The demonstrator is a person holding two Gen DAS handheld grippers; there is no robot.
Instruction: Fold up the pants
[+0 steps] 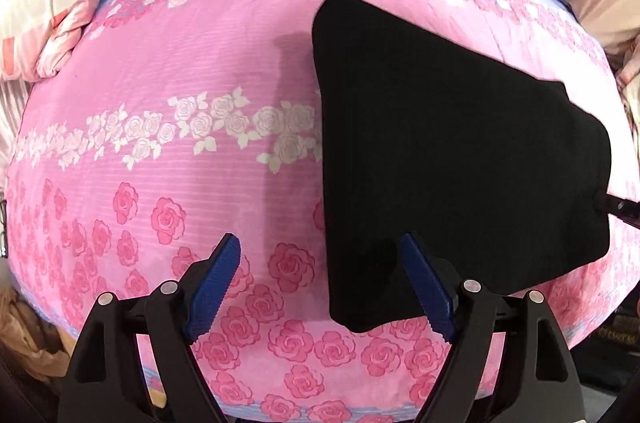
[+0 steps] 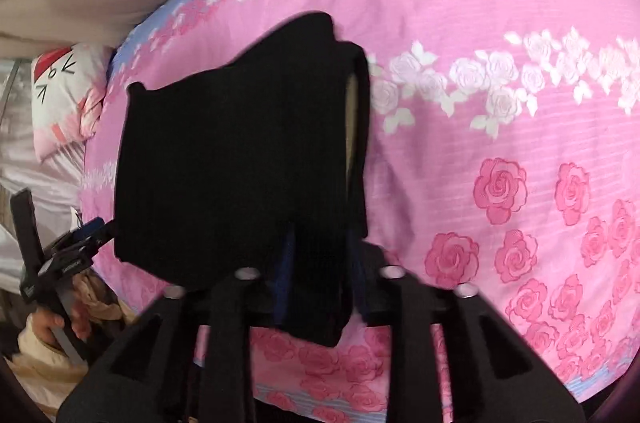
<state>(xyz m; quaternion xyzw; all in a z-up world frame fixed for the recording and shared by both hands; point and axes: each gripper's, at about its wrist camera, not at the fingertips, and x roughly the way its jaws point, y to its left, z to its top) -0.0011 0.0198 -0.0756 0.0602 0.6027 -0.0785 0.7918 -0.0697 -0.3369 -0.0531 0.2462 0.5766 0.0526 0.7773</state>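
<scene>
Pink rose-print quilt (image 1: 180,71) covers the bed, with a pale blue band along its far edge and beige fabric beyond. Cartoon-face pillow (image 1: 52,3) lies far off, ahead and left of the left gripper's fingers.

Pants (image 1: 440,143), black, folded into a flat wedge, lie on the quilt ahead of the left gripper (image 1: 320,287) and mostly to the right of its gap. Near corner of the pants sits between the two blue pads; neither pad presses on it. Left fingers spread wide.

Right gripper (image 2: 320,287): fingers drawn together, pinching a near edge of the pants; black cloth fills the space between the pads and hangs over them. Rest of the pants extends ahead and to the left of these fingers; a fold at the right side gapes, showing a tan lining. Right-wrist view slightly blurred.

In that view the left gripper shows far left of the fingers, its tip at the pants' left edge, a hand (image 2: 52,327) on its handle.
</scene>
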